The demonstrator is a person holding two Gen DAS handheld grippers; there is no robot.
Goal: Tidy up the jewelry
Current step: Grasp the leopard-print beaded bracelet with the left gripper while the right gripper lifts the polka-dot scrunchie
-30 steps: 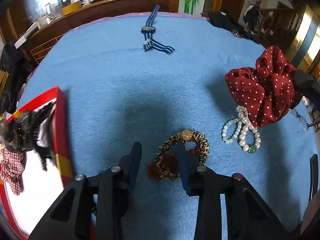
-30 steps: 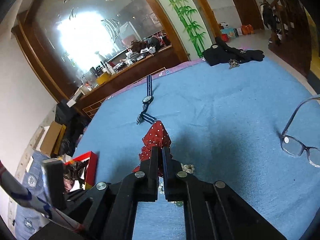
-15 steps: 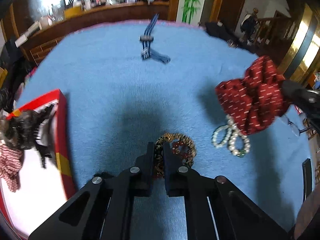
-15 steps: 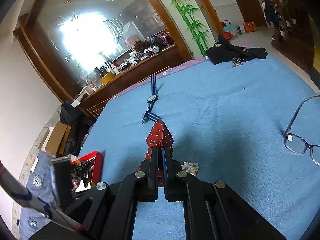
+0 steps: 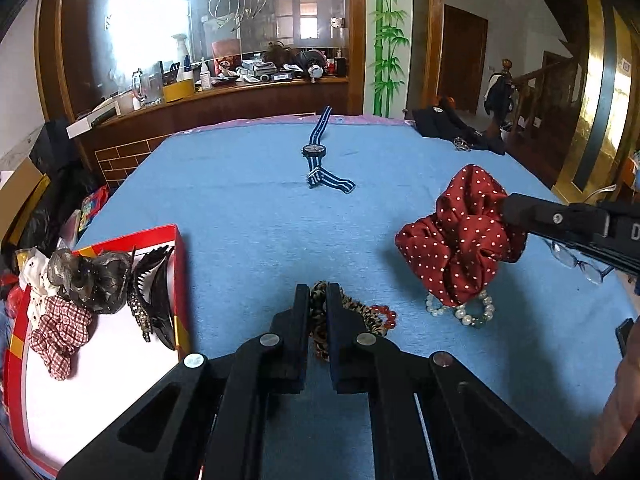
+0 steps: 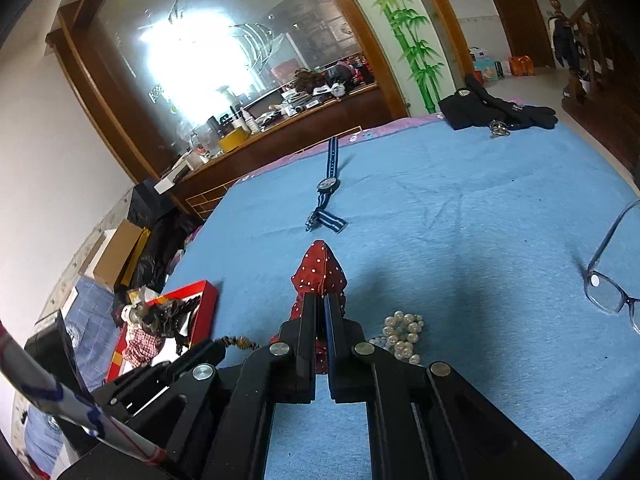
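1. The left gripper point(image 5: 318, 300) is clamped on the leopard scrunchie point(image 5: 352, 314), just beside the red tray point(image 5: 182, 276).
2. The right gripper point(image 6: 319, 312) pinches the red dotted scrunchie point(image 5: 460, 236).
3. The red bead bracelet point(image 5: 384, 314) looks tangled; it could drag along.

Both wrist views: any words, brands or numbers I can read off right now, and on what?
"D": lone white letter on the right tool's black body, cut off at the picture's edge.
Watch dial: too small to read.
Round badge on the dark clothing at the far edge: blurred.
Boxes and bottles on the wooden counter: print too small.
Red box: no lettering visible.
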